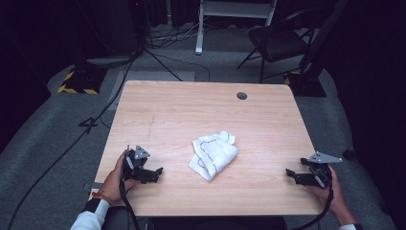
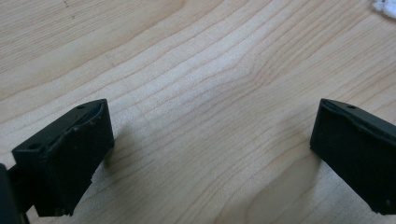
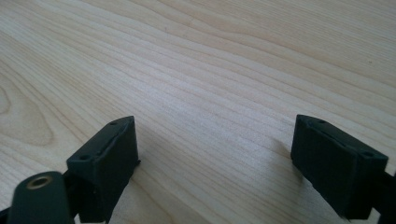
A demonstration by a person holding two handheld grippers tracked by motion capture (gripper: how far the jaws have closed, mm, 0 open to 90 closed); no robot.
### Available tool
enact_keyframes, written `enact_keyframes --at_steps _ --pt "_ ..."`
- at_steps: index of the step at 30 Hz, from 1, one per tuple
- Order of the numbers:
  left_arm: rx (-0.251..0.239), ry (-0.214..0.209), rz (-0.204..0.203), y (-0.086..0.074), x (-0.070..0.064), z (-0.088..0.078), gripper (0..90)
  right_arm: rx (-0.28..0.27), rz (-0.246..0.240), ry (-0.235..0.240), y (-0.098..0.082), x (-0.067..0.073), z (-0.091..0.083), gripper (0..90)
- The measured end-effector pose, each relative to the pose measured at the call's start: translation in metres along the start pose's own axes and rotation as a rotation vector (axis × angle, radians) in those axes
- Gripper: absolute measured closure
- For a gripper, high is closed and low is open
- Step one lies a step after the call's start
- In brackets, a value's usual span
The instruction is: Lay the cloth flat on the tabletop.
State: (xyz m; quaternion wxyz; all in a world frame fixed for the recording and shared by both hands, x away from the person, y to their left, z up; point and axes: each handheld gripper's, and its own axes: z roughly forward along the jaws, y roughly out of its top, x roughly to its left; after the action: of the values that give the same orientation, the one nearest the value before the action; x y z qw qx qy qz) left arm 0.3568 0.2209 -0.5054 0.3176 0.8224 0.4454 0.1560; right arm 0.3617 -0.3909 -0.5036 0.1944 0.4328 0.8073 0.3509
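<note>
Crumpled white cloth with thin red stitching (image 1: 213,154) lies bunched near centre of the light wood-grain rectangular table (image 1: 182,115), slightly toward the near edge, well apart from both grippers. Black two-jaw left gripper (image 1: 152,173) sits at cloth's 8 o'clock near the table's left edge, held by left hand (image 1: 115,182), white sleeve below; jaws spread wide over bare wood in the left gripper view (image 2: 210,140), a corner of cloth at that view's 1 o'clock (image 2: 385,6). Black two-jaw right gripper (image 1: 292,174) at cloth's 4 o'clock, in right hand (image 1: 335,194); jaws wide apart, nothing between (image 3: 215,149). Small dark round hole (image 1: 242,96) at the table's 1 o'clock. Black folding chair (image 1: 280,40) and cables (image 1: 110,100) on grey floor beyond.
</note>
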Motion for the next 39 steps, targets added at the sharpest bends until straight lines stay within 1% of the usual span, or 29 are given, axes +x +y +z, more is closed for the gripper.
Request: enact_keyframes --at_steps 3,4,6,9,10,11,12,14,15,17,18,19,20,21,22,23,25,26,28,29,32,33,34,35,36,37,38,39 --pt "-0.001 -0.007 0.01 0.001 0.001 0.001 0.0 -0.002 -0.005 -0.007 0.0 0.001 0.0 14.8" --pt "-0.001 -0.023 0.041 0.0 0.004 0.0 0.0 -0.002 -0.01 -0.016 0.0 0.001 0.0 13.9" --pt "0.001 -0.037 0.052 0.0 0.006 -0.001 0.1 -0.002 -0.009 -0.018 0.0 0.002 0.0 13.4" --pt "-0.002 -0.045 0.061 -0.001 0.007 -0.001 0.3 -0.007 -0.02 -0.031 0.0 0.003 0.0 12.7" --pt "-0.002 -0.045 0.061 -0.001 0.007 -0.001 0.3 -0.01 -0.034 -0.033 0.0 0.003 -0.001 12.2" --pt "0.0 -0.043 0.069 -0.001 0.007 -0.002 0.3 -0.01 -0.034 -0.033 0.0 0.003 -0.001 12.2" --pt "0.003 -0.052 0.077 -0.002 0.008 -0.002 0.3 -0.011 -0.062 -0.044 0.0 0.003 -0.001 10.6" --pt "0.002 -0.056 0.081 -0.002 0.008 -0.002 0.3 -0.006 -0.054 -0.046 0.001 0.003 -0.001 10.8" --pt "0.001 -0.064 0.084 -0.002 0.008 -0.002 0.3 -0.006 -0.054 -0.046 0.001 0.003 -0.001 10.8" --pt "0.002 -0.085 0.108 -0.002 0.01 -0.002 0.3 0.0 -0.069 -0.037 0.002 0.003 -0.002 12.9" --pt "0.004 -0.095 0.124 -0.001 0.01 -0.002 0.3 0.004 -0.065 -0.032 0.002 0.003 -0.002 14.5" --pt "0.004 -0.095 0.124 -0.001 0.01 -0.002 0.3 0.004 -0.065 -0.032 0.002 0.003 -0.002 14.5" --pt "0.006 -0.108 0.133 0.0 0.01 -0.001 0.3 0.009 -0.061 -0.028 0.003 0.003 -0.002 16.5" --pt "0.004 -0.109 0.139 0.0 0.01 -0.001 0.3 0.01 -0.058 -0.027 0.003 0.002 -0.002 19.0" --pt "0.004 -0.109 0.139 0.0 0.01 -0.001 0.3 0.01 -0.058 -0.027 0.003 0.002 -0.002 19.0" --pt "0.006 -0.114 0.144 0.0 0.01 -0.001 0.3 -0.003 -0.059 -0.031 0.005 0.003 -0.003 22.4" --pt "0.006 -0.118 0.143 0.001 0.009 0.0 0.3 -0.01 -0.063 -0.024 0.007 0.004 -0.004 22.3" --pt "0.003 -0.113 0.144 0.001 0.008 0.0 0.2 -0.026 -0.073 -0.011 0.011 0.007 -0.006 22.7" --pt "0.004 -0.121 0.151 0.002 0.007 0.001 0.2 -0.036 -0.092 0.001 0.018 0.012 -0.006 25.2" --pt "0.004 -0.124 0.156 0.003 0.005 0.002 0.2 -0.041 -0.105 0.008 0.02 0.014 -0.007 26.3" --pt "0.011 -0.132 0.167 0.007 -0.002 0.005 0.2 -0.055 -0.144 0.019 0.029 0.023 -0.007 30.2" --pt "0.011 -0.132 0.167 0.007 -0.002 0.005 0.3 -0.055 -0.144 0.019 0.029 0.023 -0.007 30.2" --pt "0.014 -0.149 0.187 0.011 -0.007 0.008 0.3 -0.058 -0.162 0.046 0.036 0.029 -0.005 33.2" --pt "0.014 -0.149 0.187 0.011 -0.007 0.008 0.4 -0.058 -0.162 0.046 0.036 0.029 -0.005 33.2" --pt "0.014 -0.173 0.209 0.015 -0.013 0.012 0.4 -0.066 -0.176 0.057 0.044 0.036 -0.002 35.7" --pt "0.014 -0.173 0.209 0.015 -0.013 0.012 0.3 -0.074 -0.174 0.073 0.048 0.039 0.0 36.7" --pt "0.016 -0.187 0.231 0.021 -0.018 0.017 0.4 -0.077 -0.178 0.082 0.052 0.041 0.002 37.3" --pt "0.016 -0.188 0.234 0.023 -0.02 0.019 0.3 -0.075 -0.19 0.093 0.058 0.047 0.005 39.0"
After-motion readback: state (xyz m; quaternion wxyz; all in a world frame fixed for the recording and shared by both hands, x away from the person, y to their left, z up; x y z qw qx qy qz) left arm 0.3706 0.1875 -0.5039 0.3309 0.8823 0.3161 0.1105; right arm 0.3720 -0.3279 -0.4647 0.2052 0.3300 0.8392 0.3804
